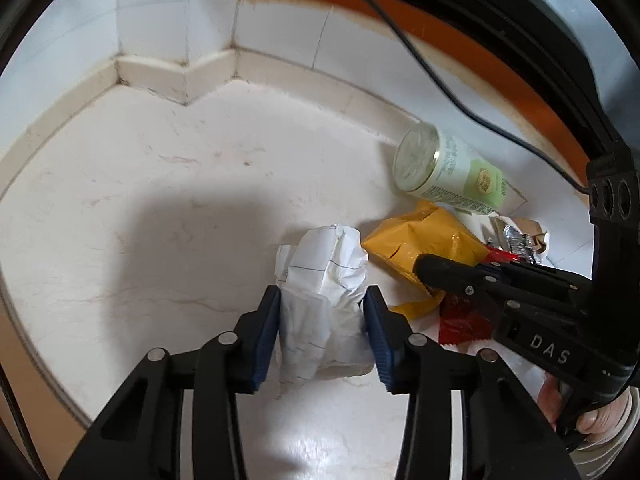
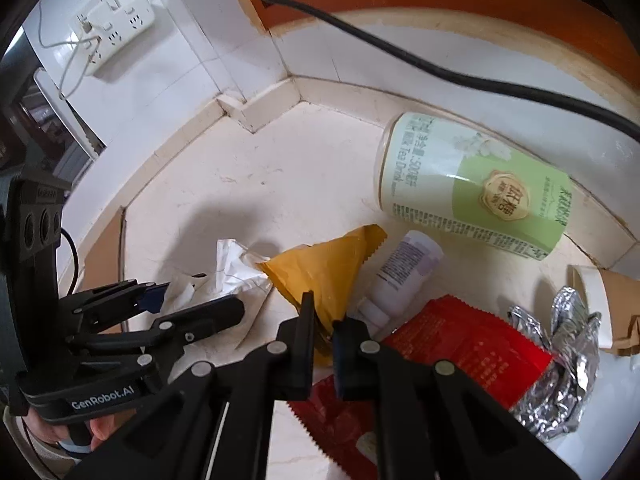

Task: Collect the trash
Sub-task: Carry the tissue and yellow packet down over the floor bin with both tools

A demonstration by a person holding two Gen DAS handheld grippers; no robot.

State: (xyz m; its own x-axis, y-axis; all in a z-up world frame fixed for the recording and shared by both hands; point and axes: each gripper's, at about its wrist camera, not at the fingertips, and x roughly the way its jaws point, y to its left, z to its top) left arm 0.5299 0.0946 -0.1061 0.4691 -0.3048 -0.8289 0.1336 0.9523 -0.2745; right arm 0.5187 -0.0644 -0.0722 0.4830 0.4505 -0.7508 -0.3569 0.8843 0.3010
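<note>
left gripper (image 1: 322, 336): blue pads pressed on both sides of the crumpled white paper (image 1: 324, 300), clamped on it; paper sat on the floor between the fingers
right gripper (image 2: 323, 344): jaws pinched together on the lower corner of the yellow wrapper (image 2: 320, 268); seen from the left wrist view, its tip lay across that wrapper
hands: a hand (image 1: 592, 412) gripped the right gripper's handle at the right edge of the left view; another hand (image 2: 100, 428) held the left gripper's handle
red wrapper (image 2: 460, 352): flat on the floor, just right of the right gripper's fingers, partly under them
small white bottle (image 2: 404, 272): lay on its side between yellow wrapper and red wrapper, purple label up
foil wad (image 2: 568, 368): crumpled silver, touching the red wrapper's right end
paper cup (image 2: 600, 304): brown and white, on its side behind the foil
tea drink bottle (image 2: 472, 188): green and white label, on its side near the baseboard, apart from the wrappers
floor (image 1: 160, 200): pale marble tile, shadow across the middle
baseboard (image 1: 180, 76): cream, stepped corner at the far wall
power strip (image 2: 116, 28): white, against the far wall, plugs and thin white wires in it
black cable (image 2: 440, 68): ran across the upper right
</note>
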